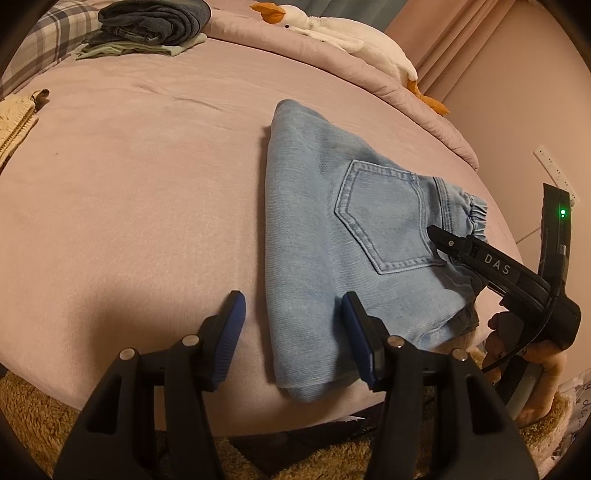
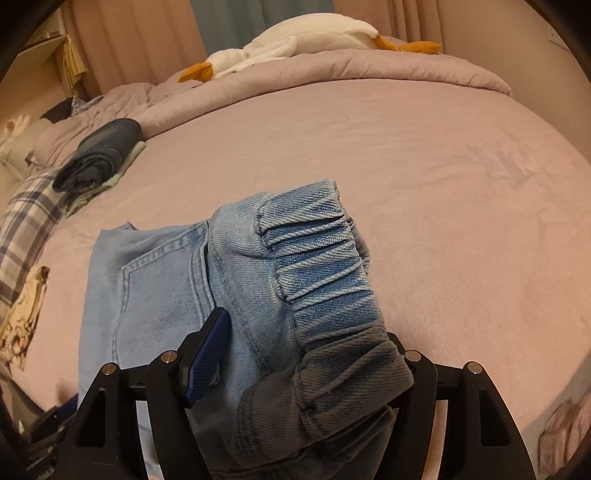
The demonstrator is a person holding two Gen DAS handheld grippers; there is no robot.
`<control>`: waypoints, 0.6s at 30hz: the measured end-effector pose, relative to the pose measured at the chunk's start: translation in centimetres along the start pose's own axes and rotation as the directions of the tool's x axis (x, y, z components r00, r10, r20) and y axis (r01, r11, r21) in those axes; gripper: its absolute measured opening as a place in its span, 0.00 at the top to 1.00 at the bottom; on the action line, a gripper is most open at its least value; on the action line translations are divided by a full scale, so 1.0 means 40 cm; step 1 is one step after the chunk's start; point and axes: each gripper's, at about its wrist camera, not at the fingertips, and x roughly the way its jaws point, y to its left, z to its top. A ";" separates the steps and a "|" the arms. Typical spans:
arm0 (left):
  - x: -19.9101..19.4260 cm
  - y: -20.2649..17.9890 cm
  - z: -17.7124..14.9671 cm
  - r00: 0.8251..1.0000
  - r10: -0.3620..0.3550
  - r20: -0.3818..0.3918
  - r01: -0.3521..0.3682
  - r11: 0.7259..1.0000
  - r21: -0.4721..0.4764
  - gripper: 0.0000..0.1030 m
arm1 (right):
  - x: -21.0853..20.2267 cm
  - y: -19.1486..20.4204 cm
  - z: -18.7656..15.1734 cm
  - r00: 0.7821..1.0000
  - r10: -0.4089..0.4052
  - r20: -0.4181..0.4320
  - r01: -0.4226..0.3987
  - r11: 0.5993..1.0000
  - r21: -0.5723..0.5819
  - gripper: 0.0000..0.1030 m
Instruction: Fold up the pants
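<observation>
1. The light blue jeans lie folded on the pink bed, near its front edge, back pocket up and the elastic waistband toward the right side.
2. The right claw is gripping the waistband end: denim bunches between its fingers, and only the left blue pad shows (the other is buried under cloth).
3. The left claw is spread wide and holds nothing; one blue pad rests over the bedsheet, the other over the jeans' near edge.
4. Judging from this, the step in hand is carrying the waistband end over for another fold. To do it well, lift just enough to clear the layer beneath, keep the edges lined up with the folded side, and let the left claw pin the near hem so the stack does not slide.
5. The likely risk is the lower layers dragging along and spoiling the fold.
6. Count: one pair of jeans in work, two claws, one goose plush toy on the quilt, one stack of folded clothes at the far corner, one cream cloth at the left edge.
</observation>
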 end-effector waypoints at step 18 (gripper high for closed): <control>0.003 -0.010 0.013 1.000 0.024 -0.010 -0.025 0.998 -0.056 0.46 | -0.017 -0.042 -0.025 0.993 0.118 -0.002 -0.118 0.993 -0.024 0.33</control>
